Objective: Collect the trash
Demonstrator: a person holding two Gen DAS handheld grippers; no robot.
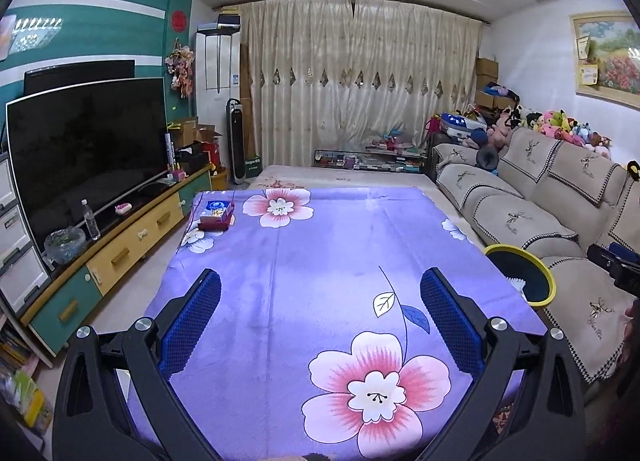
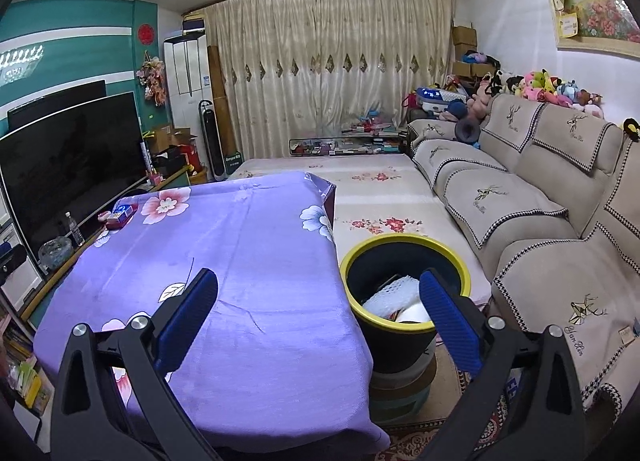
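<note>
With both the left gripper (image 1: 320, 313) and right gripper (image 2: 318, 311) standing jaws apart and empty over the purple-clothed worktop (image 1: 320, 253), we judge the yellow-rimmed bin (image 2: 404, 257), lower right of the frame, already holds the trash (image 2: 394, 297), so only a last sweep past the boxes (image 1: 216, 215) at upper left remains.

Counts, living room with covered table

Two grippers: left gripper (image 1: 320, 317), right gripper (image 2: 318, 317), each with two blue-padded fingers. One table under one purple floral cloth (image 1: 304, 261). One yellow-rimmed bin (image 2: 404, 285) beside it, white trash inside, pieces too jumbled to count. One small stack of boxes (image 1: 216, 213) on the far table corner, exact number unclear. Two dark screens: front TV (image 1: 88, 149), second screen (image 1: 80, 75) behind. One water bottle (image 1: 91, 220). One sofa (image 1: 552, 197), one framed painting (image 1: 608, 53), a row of plush toys (image 1: 568, 129), too many to count.
</note>
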